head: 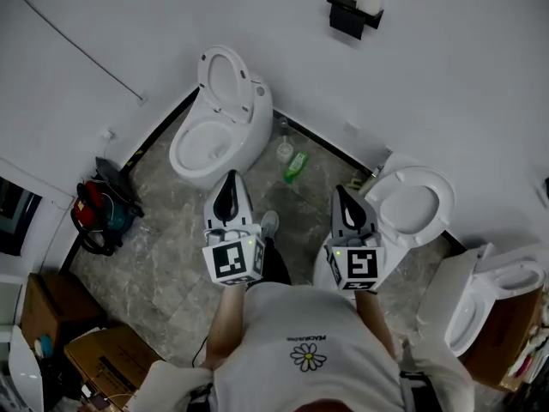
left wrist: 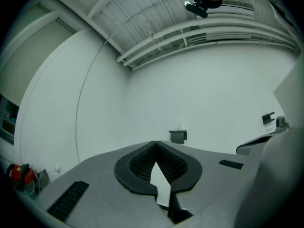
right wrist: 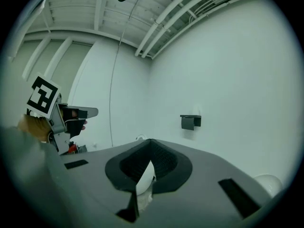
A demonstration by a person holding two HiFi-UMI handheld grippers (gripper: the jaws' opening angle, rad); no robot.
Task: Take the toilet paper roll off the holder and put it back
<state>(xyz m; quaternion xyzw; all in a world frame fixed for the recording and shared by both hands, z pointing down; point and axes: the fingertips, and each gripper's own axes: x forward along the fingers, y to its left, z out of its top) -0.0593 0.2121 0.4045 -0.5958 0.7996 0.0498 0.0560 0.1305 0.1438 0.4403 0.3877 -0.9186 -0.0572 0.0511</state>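
Left tongs [head: 230,181] and right tongs [head: 341,193] are both pressed together, nothing pinched. Toilet paper roll [head: 371,0] sits on its black holder [head: 347,15] on the wall [head: 446,75], well apart from them. It's white on white, so hard to make out in the gripper views.

Small print on the shirt [head: 302,354] is unreadable.
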